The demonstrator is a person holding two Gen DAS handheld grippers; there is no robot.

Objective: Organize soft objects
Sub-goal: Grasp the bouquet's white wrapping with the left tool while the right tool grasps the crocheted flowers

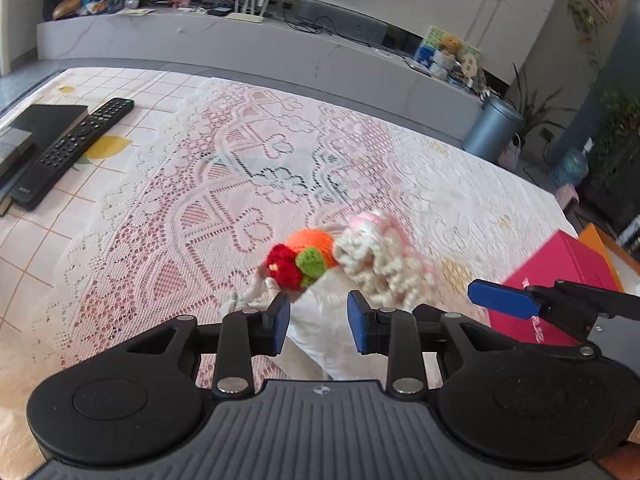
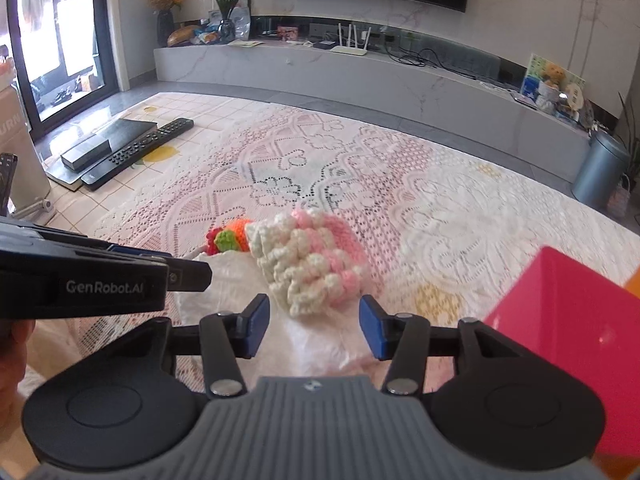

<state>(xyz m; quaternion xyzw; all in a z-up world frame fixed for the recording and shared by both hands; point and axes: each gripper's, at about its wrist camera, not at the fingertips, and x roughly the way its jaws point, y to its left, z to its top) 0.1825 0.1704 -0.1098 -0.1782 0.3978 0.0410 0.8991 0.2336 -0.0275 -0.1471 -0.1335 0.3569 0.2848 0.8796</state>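
Note:
An orange crochet piece (image 1: 314,242) with a red flower and a green leaf lies on the lace cloth, touching a cream and pink crochet piece (image 1: 380,256). Both rest on the far edge of a white cloth (image 1: 320,320). My left gripper (image 1: 320,322) is open, with the white cloth showing between its blue pads and the orange piece just past its tips. My right gripper (image 2: 314,322) is open too, just short of the cream and pink piece (image 2: 312,264), beside which the orange piece (image 2: 236,232) lies to the left. The left gripper (image 2: 168,264) reaches in from the left.
A pink box (image 2: 560,320) stands close on the right, with the right gripper (image 1: 520,296) in front of it in the left wrist view. A black remote (image 1: 72,148) and a flat black box (image 1: 48,120) lie far left. A lace tablecloth (image 2: 440,200) covers the table.

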